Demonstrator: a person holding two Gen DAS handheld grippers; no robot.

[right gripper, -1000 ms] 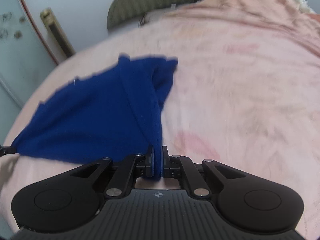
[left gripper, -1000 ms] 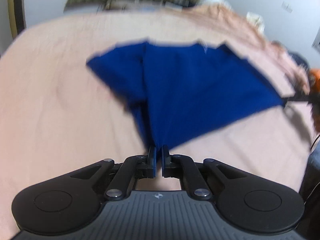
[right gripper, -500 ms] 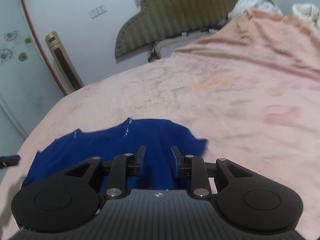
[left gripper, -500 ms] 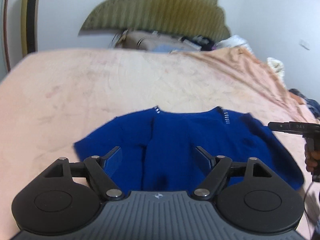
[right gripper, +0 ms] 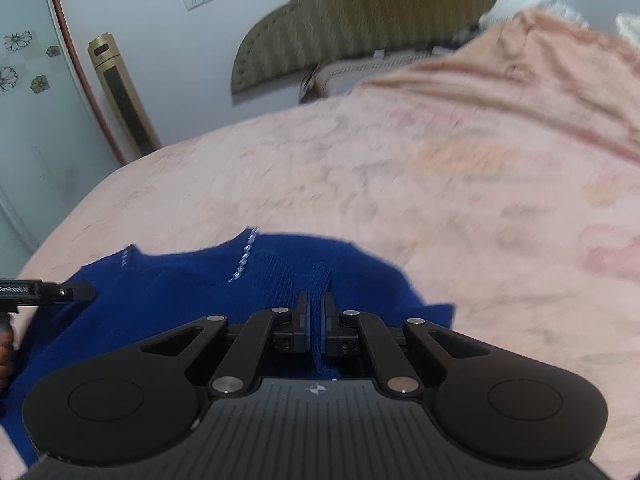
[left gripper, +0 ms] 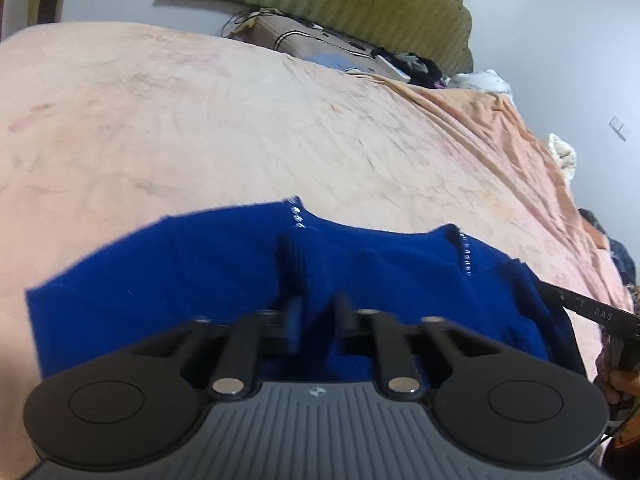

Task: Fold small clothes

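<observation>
A small dark blue knit garment [left gripper: 168,280] with rows of shiny beads lies spread on the pink bed, close in front of both grippers. My left gripper [left gripper: 318,312] sits low over its near edge with the jaws partly closed around a raised ridge of blue fabric, a gap still showing. My right gripper [right gripper: 316,316] is shut on a pinched fold of the same garment [right gripper: 180,300]. The right gripper's tip shows at the right edge of the left wrist view [left gripper: 592,312]. The left gripper's tip shows at the left edge of the right wrist view [right gripper: 44,294].
The pink bedspread [left gripper: 240,132] stretches far ahead, with a rumpled orange blanket [left gripper: 520,128] on its right side. An olive headboard [left gripper: 340,4] and clutter stand at the back. A gold standing unit [right gripper: 120,92] is by the wall on the left.
Both grippers dropped the lifted garment flat on the bed and opened. Now the right jaws have shut on a fold and the left jaws have narrowed around a ridge.
</observation>
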